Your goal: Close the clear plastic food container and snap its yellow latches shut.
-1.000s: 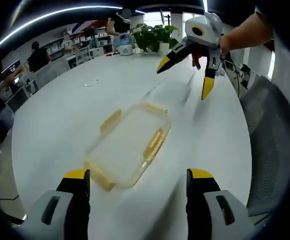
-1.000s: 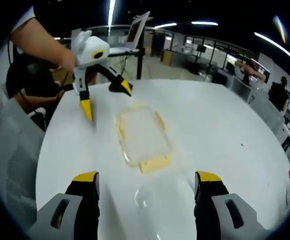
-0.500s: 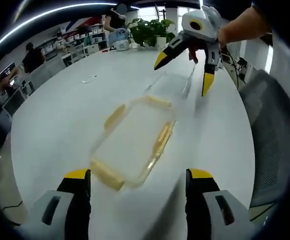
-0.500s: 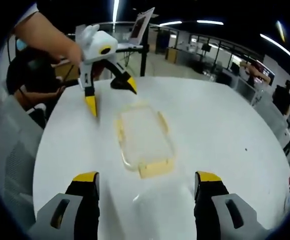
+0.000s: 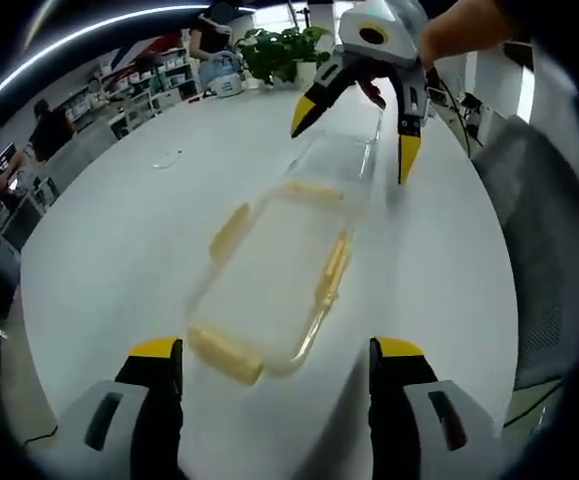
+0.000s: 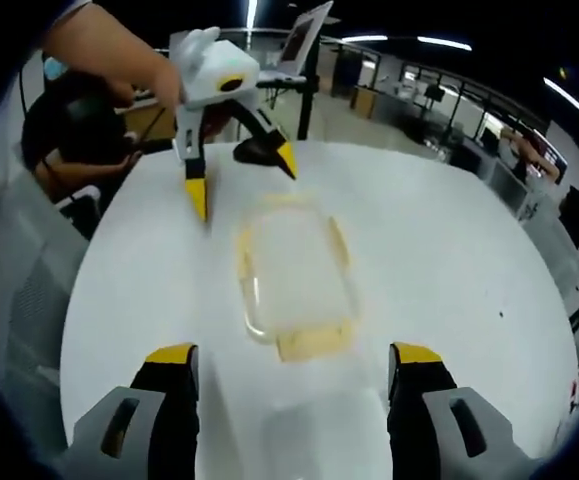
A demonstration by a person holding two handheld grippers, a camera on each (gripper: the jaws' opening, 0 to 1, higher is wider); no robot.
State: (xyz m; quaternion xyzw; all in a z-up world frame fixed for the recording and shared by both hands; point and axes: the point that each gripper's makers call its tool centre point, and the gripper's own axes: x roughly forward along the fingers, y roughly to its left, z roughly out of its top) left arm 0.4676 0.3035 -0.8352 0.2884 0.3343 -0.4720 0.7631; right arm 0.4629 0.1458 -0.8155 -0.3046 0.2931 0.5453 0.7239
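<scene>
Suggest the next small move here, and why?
Probably lower the left gripper onto the near end of the lid and grip it. The lid, with its yellow latches, lies flat on the table end to end with the clear tub, not on it. Both grippers are open and empty, and the right gripper hangs over the tub.

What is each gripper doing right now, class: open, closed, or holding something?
Left gripper: open, holding nothing, above the far end of the lid.
Right gripper: open, holding nothing, over the clear container.
</scene>
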